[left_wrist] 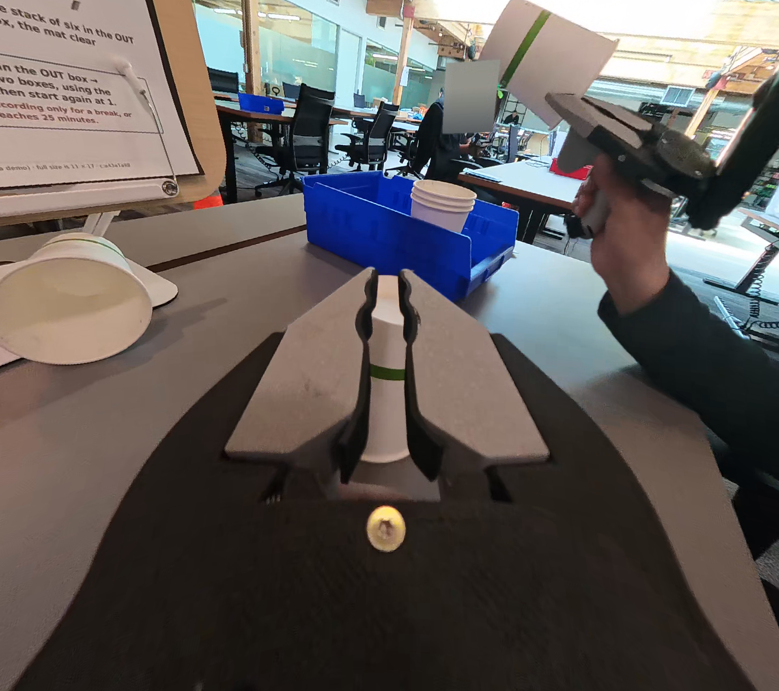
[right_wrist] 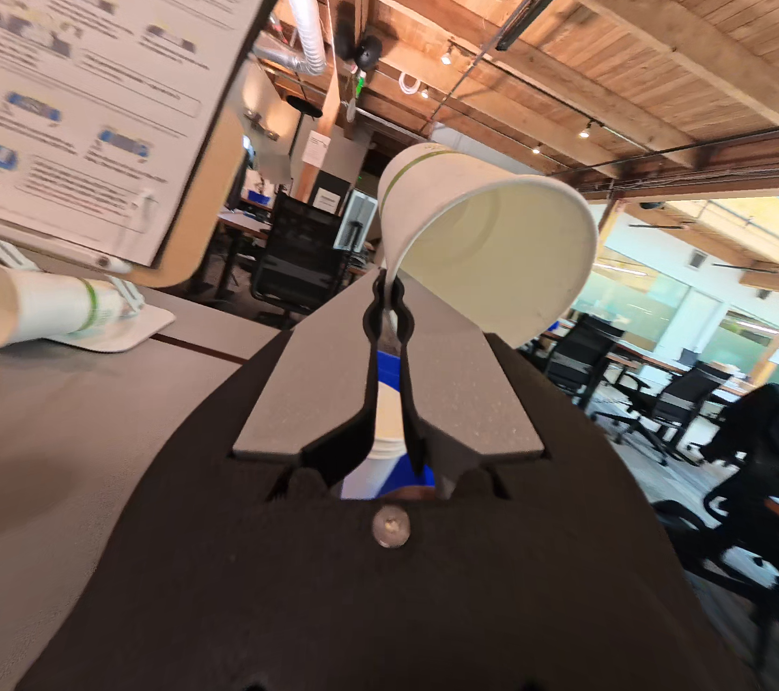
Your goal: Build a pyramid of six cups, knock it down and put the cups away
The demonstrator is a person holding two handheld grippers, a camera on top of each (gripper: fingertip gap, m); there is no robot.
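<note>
My left gripper hangs low over the grey table, its jaws nearly shut. A white paper cup with a green band shows through the narrow slit between them; I cannot tell whether the pads touch it. My right gripper is shut on the wall of another cup, held tilted in the air with its mouth toward the camera. The left wrist view shows that cup raised above the blue bin. The bin holds three nested cups. Another cup lies on its side at the left.
An instruction board on a white stand stands at the table's back left, next to the lying cup. A person's hand and dark sleeve reach in from the right. Office chairs and desks fill the room behind. Some 30 centimeters of space lies between my two pairs of fingers.
</note>
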